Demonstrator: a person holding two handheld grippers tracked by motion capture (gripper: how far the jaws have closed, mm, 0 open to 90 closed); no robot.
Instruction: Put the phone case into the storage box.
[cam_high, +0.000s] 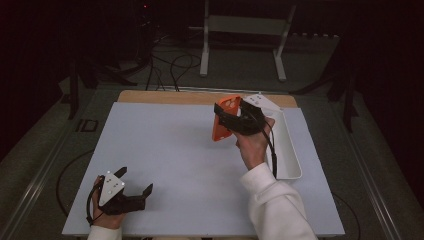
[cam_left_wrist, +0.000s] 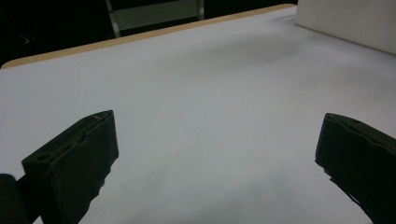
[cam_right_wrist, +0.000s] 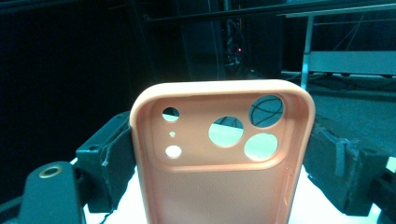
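1. 2 grippers are at work over a white table (cam_high: 170, 150), each held in 1 of the person's hands.
2. Right gripper (cam_high: 231, 119): raised above the far right part of the table, its jaws clamped on the 2 long edges of an orange phone case (cam_high: 223, 120).
3. In the right gripper view the phone case (cam_right_wrist: 224, 158) stands upright between the jaws, its inner side facing the camera, with the camera cut-outs at the top.
4. From the high view the case hangs in the air, clear of the table top and just left of a white tray (cam_high: 290, 150) that lies along the table's right edge.
5. Left gripper (cam_high: 136, 186): low at the near left corner of the table, well apart from the case.
6. Its jaws are spread wide with nothing between them; the left gripper view looks past them onto bare table (cam_left_wrist: 210, 93), with a corner of the tray (cam_left_wrist: 350, 23) at the top right.
7. A white sleeve (cam_high: 275, 205) covers the right forearm.
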